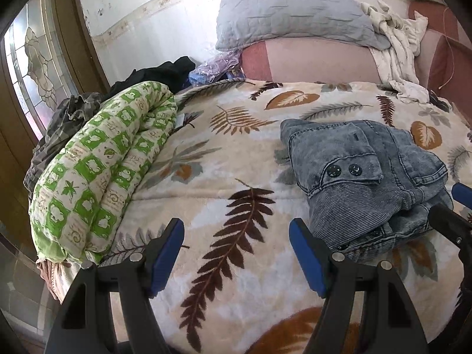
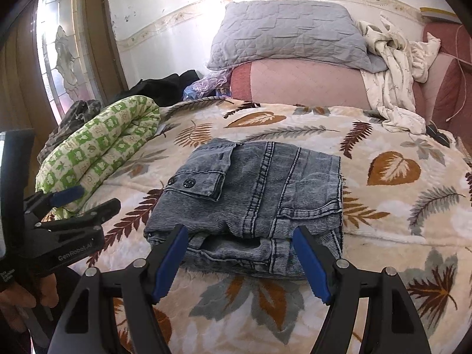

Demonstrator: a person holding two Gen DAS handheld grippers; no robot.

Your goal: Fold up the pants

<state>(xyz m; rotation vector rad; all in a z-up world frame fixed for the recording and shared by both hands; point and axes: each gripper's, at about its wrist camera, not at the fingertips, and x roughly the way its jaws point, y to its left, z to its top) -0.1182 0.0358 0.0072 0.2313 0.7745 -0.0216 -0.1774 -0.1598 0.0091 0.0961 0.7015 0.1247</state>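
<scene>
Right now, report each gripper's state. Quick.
Left gripper: open, holding nothing, above the leaf-print blanket.
Right gripper: open, holding nothing, at the near edge of the folded pants.

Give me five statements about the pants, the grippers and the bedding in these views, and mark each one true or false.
1. The denim pants lie folded in a compact stack on the leaf-print blanket. True.
2. The right gripper is shut on the pants. False: its jaws stand open, with no cloth between them.
3. The left gripper is open over bare blanket, to the left of the pants. True.
4. The green patterned quilt is spread flat under the pants. False: it is rolled up along the left edge of the bed, apart from them.
5. The grey pillow lies on top of the pants. False: it rests at the head of the bed, well beyond them.
</scene>
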